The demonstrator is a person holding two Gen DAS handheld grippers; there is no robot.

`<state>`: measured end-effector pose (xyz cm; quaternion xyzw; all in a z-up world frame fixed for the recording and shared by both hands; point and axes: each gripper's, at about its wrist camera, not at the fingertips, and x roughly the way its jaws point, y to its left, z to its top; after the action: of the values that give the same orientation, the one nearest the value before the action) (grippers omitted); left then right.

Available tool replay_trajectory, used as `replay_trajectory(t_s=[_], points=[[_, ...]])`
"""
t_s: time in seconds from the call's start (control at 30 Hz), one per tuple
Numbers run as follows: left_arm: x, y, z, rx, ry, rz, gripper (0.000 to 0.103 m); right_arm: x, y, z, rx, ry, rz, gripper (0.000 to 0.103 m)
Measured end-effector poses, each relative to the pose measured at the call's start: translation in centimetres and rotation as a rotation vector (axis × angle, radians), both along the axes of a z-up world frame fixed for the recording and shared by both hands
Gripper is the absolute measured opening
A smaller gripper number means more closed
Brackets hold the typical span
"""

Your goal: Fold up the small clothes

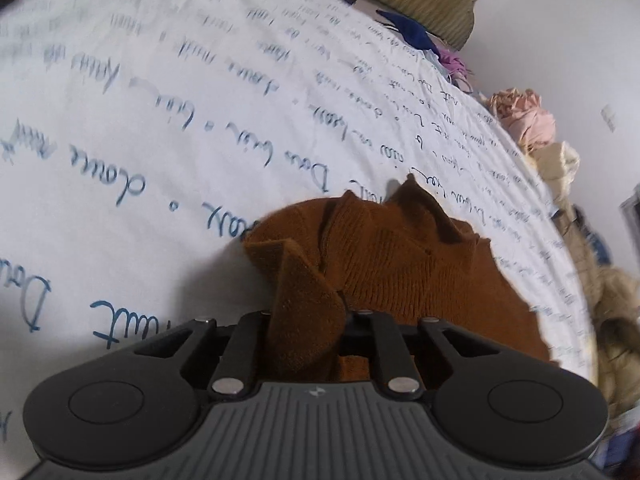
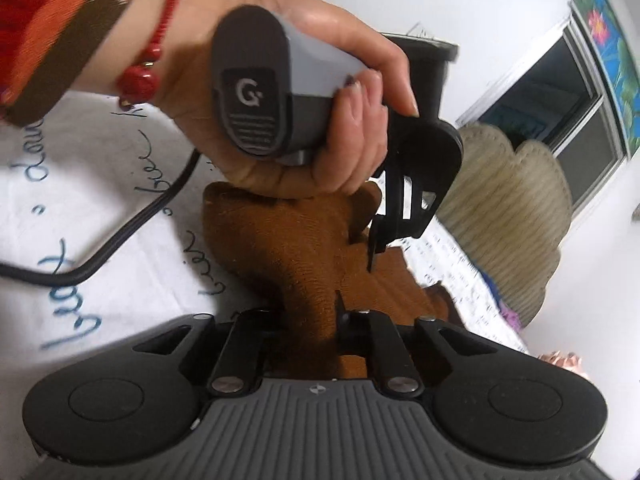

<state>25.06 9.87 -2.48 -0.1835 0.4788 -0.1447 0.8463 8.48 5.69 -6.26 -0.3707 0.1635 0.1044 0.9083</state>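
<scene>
A small rust-brown knitted garment (image 1: 384, 256) lies bunched on a white sheet with blue handwriting (image 1: 168, 128). My left gripper (image 1: 308, 316) is shut on a fold of it, the cloth filling the narrow gap between the jaws. In the right wrist view the same brown garment (image 2: 304, 248) rises in a bunch, and my right gripper (image 2: 312, 316) is shut on it near its lower edge. Just beyond, a hand holds the left gripper (image 2: 376, 256), whose black fingers pinch the far side of the cloth. Both sets of fingertips are buried in fabric.
A black cable (image 2: 120, 236) trails over the sheet at left. An olive ribbed cushion (image 2: 508, 216) stands behind the bed edge. Blue, purple and pink clothes (image 1: 524, 116) and a beige pile (image 1: 608, 312) line the bed's right side. White wall and a window (image 2: 560, 104) lie beyond.
</scene>
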Motion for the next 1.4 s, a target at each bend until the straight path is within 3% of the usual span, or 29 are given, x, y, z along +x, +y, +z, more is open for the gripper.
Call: replay_trajectory(t_s=[0.2,0.47,0.7,1.1,1.4], points=[[-1.8,-3.6,4.0,0.178,-0.094,-0.024,0.013,-1.7,-2.7,1.7,0.032,-0.081,-0.024,0.010],[-3.7,-9.7,8.6,0.308,-0.208,-0.074,0.013,-3.2,-6.9,3.5,0.130,-0.163,-0.116,0.010],[-5.0,-15.6,10.5,0.398,-0.281,-0.129,0.012,-3.8,-10.9,4.3,0.184,-0.203,-0.190,0.010],[-6.6,-25.7,10.1,0.453,-0.326,-0.291,0.012,-5.6,-17.0,3.5,0.260,-0.209,-0.336,0.010],[-6.8,-32.1,7.7,0.493,-0.295,-0.360,0.012,-6.6,-21.0,2.2,0.348,-0.173,-0.431,0.010]])
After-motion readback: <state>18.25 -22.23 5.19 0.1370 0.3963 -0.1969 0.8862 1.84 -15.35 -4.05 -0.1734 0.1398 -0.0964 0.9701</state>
